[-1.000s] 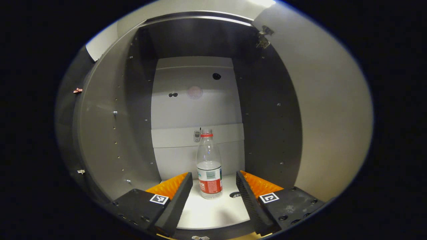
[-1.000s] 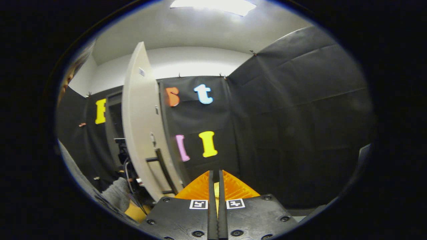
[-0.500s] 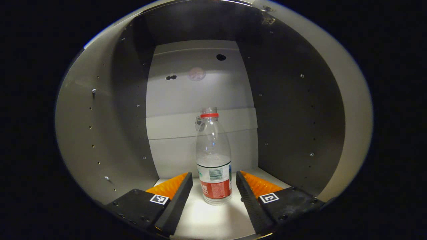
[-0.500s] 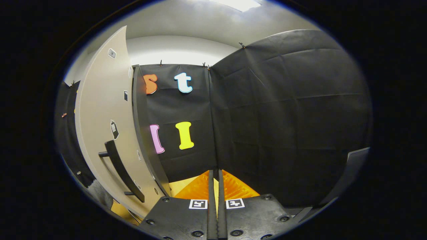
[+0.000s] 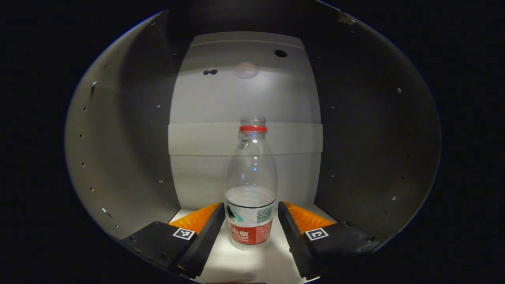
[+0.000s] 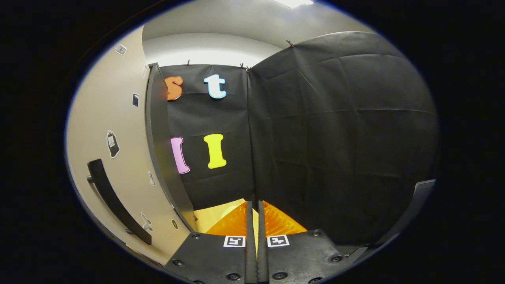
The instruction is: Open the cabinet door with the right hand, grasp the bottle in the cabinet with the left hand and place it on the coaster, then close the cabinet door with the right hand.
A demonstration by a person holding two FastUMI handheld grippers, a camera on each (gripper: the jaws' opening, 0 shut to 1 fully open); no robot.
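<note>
In the left gripper view, the left gripper (image 5: 250, 221) reached into the open cabinet (image 5: 118, 150) with its jaws spread wide, one finger on each side of the bottle (image 5: 251, 185). The bottle was the landmark here: a clear plastic bottle that stood upright on the pale cabinet floor (image 5: 252, 264), with a red ring at its neck, a label around its lower part and a little liquid reaching just above the label. The fingers flanked the label, very close to it on both sides, though whether either one touched the plastic could not be told; nothing was clamped. Behind the bottle rose the light back panel (image 5: 244, 98) of the cabinet, crossed by a horizontal band at the level of the bottle's neck, with a few small dark holes higher up. To either side of the bottle the cabinet's side walls were in shadow and dotted with rows of small holes.

In the right gripper view, the right gripper (image 6: 255, 221) was closed, its two fingers pressed together with nothing between them. Left of it and farther off stood the opened cabinet door (image 6: 114, 130), beige, seen at an angle, with a dark bar handle (image 6: 114, 201) on its face. Beyond the door hung the black cloth wall (image 6: 335, 134) of the booth.
</note>
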